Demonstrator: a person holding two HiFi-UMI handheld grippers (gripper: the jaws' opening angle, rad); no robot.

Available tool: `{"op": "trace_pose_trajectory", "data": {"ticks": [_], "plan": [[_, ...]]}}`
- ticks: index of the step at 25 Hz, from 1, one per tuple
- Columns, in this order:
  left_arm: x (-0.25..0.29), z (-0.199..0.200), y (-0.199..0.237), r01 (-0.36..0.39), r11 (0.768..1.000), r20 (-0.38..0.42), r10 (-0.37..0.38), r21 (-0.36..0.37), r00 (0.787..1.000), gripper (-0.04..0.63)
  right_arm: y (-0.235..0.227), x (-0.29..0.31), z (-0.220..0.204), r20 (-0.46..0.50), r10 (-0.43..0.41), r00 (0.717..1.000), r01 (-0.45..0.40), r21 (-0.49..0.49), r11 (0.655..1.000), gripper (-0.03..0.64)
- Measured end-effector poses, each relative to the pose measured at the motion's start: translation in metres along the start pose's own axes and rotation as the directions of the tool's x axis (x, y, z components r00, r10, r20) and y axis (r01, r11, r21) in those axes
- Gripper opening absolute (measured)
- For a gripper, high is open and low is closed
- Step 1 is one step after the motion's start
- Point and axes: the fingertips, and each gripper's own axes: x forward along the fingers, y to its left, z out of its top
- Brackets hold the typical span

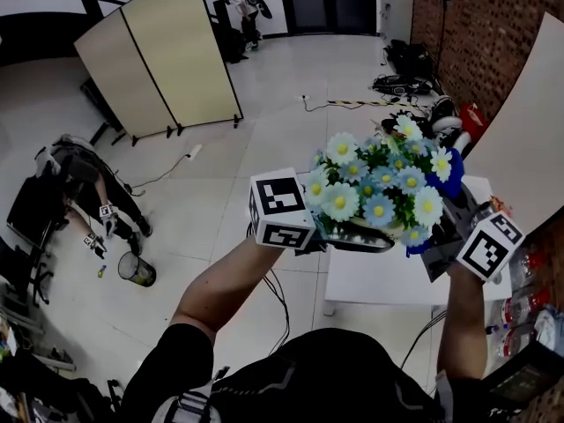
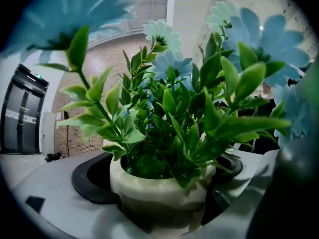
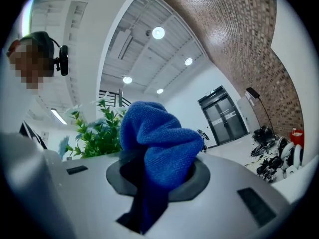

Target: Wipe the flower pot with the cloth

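1. The left gripper (image 1: 330, 233) holds the flower pot (image 2: 159, 193). Its jaws are closed on the pot's round, pale sides.
2. The pot stands upright in the jaws. Green leaves (image 2: 184, 113) grow thick out of its top.
3. Pale blue and white flowers (image 1: 379, 188) with yellow middles spread over the leaves. In the head view they hide the pot.
4. The right gripper (image 1: 454, 203) holds the cloth (image 3: 159, 143). Its jaws are pinched shut on it.
5. The cloth is bright blue and bunched up. A puffy lump sticks out past the jaws, and a dark end hangs back toward the camera.
6. In the head view, the cloth is just beside the flowers, on their right side. It is not clear whether the cloth touches the pot.
7. The right gripper view shows some of the green leaves to the left of the cloth.
8. Both grippers are close together in front of the person. A white table (image 1: 379, 280) shows under them in the head view.
9. A brick wall (image 1: 485, 33) is on the right.
10. A tan folding screen (image 1: 159, 60) stands far off on the shiny floor, and a small bin (image 1: 137, 270) sits on the floor to the left.
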Motion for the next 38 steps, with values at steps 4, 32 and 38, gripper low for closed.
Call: {"op": "trace_pose_trajectory", "data": {"ticks": [4, 32, 38], "plan": [[0.000, 0.009, -0.002, 0.039, 0.999, 0.005, -0.039, 0.021, 0.999, 0.549, -0.018, -0.002, 0.015, 0.032, 0.064, 0.997, -0.067, 0.091, 0.994, 0.089], [-0.001, -0.031, -0.038, 0.168, 0.985, -0.033, -0.167, 0.036, 0.985, 0.549, 0.075, -0.067, -0.046, -0.122, 0.690, 0.713, -0.658, 0.224, 0.719, 0.089], [-0.001, -0.017, -0.059, 0.258, 0.964, -0.011, -0.258, 0.060, 0.966, 0.549, 0.038, -0.053, -0.022, -0.066, 0.643, 0.763, -0.615, 0.233, 0.753, 0.089]]}}
